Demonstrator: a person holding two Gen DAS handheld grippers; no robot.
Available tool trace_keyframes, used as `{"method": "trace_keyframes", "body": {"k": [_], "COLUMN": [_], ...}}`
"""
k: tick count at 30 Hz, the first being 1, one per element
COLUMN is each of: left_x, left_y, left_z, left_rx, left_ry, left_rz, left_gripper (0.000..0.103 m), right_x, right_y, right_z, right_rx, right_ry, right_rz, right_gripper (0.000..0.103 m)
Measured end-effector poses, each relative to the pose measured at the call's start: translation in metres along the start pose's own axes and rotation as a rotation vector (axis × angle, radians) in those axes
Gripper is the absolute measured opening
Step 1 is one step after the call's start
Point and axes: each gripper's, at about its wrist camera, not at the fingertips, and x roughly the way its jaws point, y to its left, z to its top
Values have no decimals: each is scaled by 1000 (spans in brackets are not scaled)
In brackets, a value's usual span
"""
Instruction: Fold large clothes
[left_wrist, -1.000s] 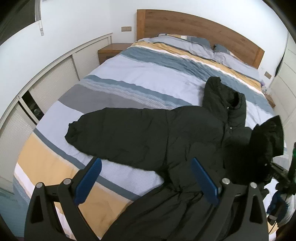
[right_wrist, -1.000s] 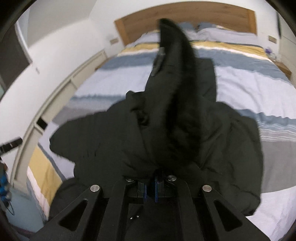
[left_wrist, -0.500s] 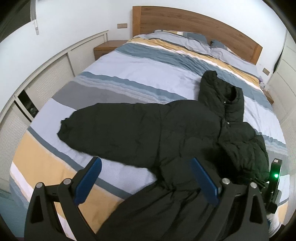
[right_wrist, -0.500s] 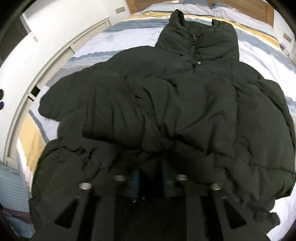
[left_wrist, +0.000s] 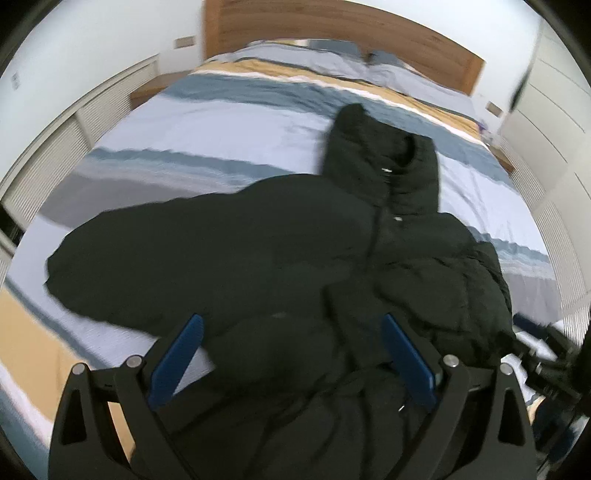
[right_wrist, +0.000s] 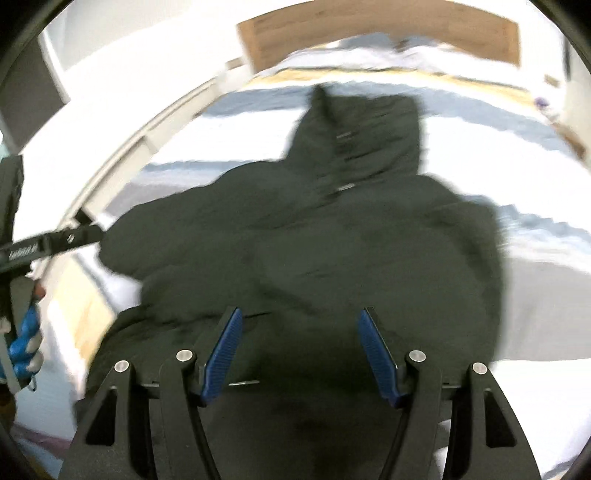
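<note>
- Two grippers are in your hands, and both hover above the black padded puffer jacket (left_wrist: 295, 258) without touching it.
- Your left gripper (left_wrist: 291, 354) has its blue-padded fingers (left_wrist: 177, 358) spread wide apart, with nothing between them; only the jacket's lower body shows under the gap.
- Your right gripper (right_wrist: 301, 350) also has its blue ribbed pads (right_wrist: 223, 354) well apart, and no cloth is pinched between them.
- The jacket lies on the bed with the striped duvet of pale blue, grey, yellow and white bands (left_wrist: 221, 122), front side up, with its collar (left_wrist: 388, 155) pointing toward the brown wooden headboard (left_wrist: 332, 29).
- One sleeve (left_wrist: 122, 266) stretches flat to the left in the left wrist view, and its cuff end rests on the duvet near the left edge of the bed.
- The other sleeve (left_wrist: 454, 280) is folded in over the right side of the jacket's body, where it makes a thick, wrinkled heap.
- The jacket's lower part is bunched at the foot of the bed, just under your two grippers.
- Both views are blurred, so small details such as the snaps on the front are not sharp.
- White slatted cabinet doors (left_wrist: 59, 147) run along the wall at the left of the bed.
</note>
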Motion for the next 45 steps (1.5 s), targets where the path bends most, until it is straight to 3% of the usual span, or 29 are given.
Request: {"method": "trace_keyframes", "body": {"k": [3,8,13,16,23,28,32,39,42,45], "left_x": [26,84,143,158,147,138,129,80,91,115], "left_y": [-40,-99,-110,-100,-117,-136,-123,-104,-100,-101], "left_z": [3,6,-6,-24,-62,-79,-66,-36,-20,-17], "left_rx": [48,112,131,103,51,96,92,94,98,126], "left_ry": [-5,0,81,142,201,204,192,23,-2,22], "left_rz": [-28,-20,45,30,4,-12,-30,-24,-2,42], "left_gripper": [98,98,98,99,98,98,98,98,98,98], "right_x": [0,14,45,58,73,75,75,38,36,51], "right_y": [-34,-66,-76,-84,-98,-106,-105,-87,-83,-81], "right_z": [9,12,1,-10,-14,-19,-18,11,30,39], "right_rx": [22,48,36,56,83,80,58,4,4,19], "right_ry": [-5,5,61,77,73,87,108,26,-5,0], "right_rz": [-78,-110,-99,-100,-98,-116,-133,-127,-130,-139], "right_gripper": [65,65,65,65,65,65,65,66,66,66]}}
